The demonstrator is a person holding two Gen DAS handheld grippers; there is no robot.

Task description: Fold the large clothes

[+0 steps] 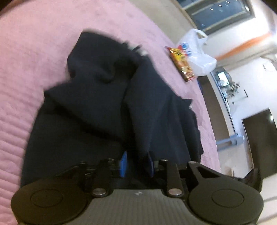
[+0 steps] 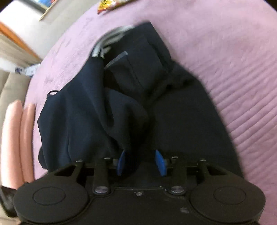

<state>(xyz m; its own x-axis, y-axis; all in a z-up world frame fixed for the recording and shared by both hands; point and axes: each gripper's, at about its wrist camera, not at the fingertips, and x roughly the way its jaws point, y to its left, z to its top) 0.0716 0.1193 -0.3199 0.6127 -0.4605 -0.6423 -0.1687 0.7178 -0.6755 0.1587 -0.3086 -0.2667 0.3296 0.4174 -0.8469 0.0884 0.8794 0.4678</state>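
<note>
Your left gripper [image 1: 136, 164] has dark cloth bunched between its narrowly parted blue pads; your right gripper [image 2: 141, 162] stands wider, cloth between its pads too, though blur hides whether either truly pinches. The navy garment [image 1: 107, 103] lies crumpled mid-bed [image 1: 26, 52], away from the snack packet [image 1: 181, 64] and bag [image 1: 199, 57] at the edge. You're mid-fold, I judge: next, spread it flat.

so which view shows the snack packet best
The left wrist view: the red-and-yellow snack packet lies in full on the pink bedspread, beside a white plastic bag. The right wrist view catches only a cropped corner of it at the top edge.
</note>
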